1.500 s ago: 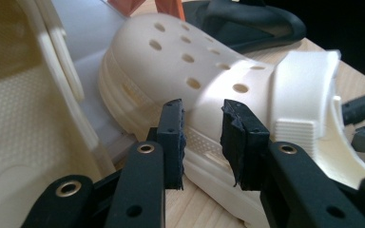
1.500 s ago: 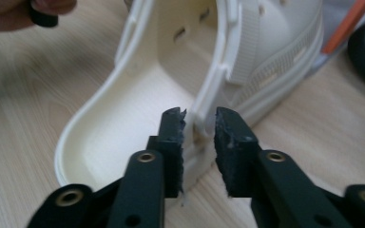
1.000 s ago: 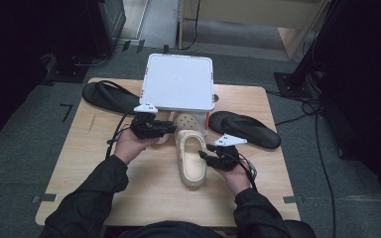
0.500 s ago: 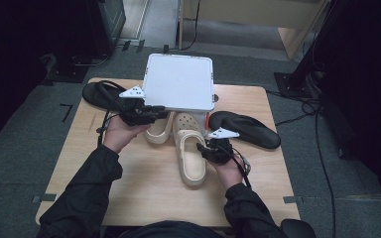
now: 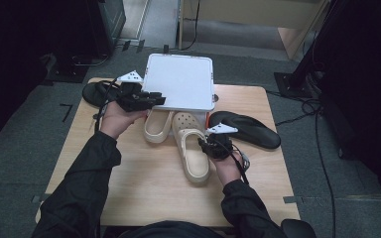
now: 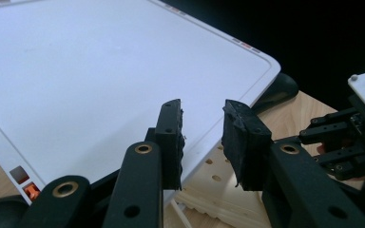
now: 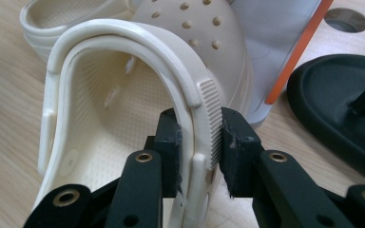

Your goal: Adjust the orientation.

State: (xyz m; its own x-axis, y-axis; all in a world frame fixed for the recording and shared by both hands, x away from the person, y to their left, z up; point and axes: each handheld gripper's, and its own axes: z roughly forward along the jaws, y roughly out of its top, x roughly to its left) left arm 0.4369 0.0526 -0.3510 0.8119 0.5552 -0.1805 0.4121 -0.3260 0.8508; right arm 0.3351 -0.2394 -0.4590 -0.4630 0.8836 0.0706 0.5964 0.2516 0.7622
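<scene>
Right claw (image 7: pixel 199 142) clamped on cream clog's (image 7: pixel 138 95) rim.

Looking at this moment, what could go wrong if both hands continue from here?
1. The right gripper pinches just the side wall and strap of one cream clog, so the shoe may twist or slip if lifted.
2. The left gripper is open at the edge of the white box lid; lifting one edge could tilt it.
3. The other clog lies partly under that box and may catch.
</scene>
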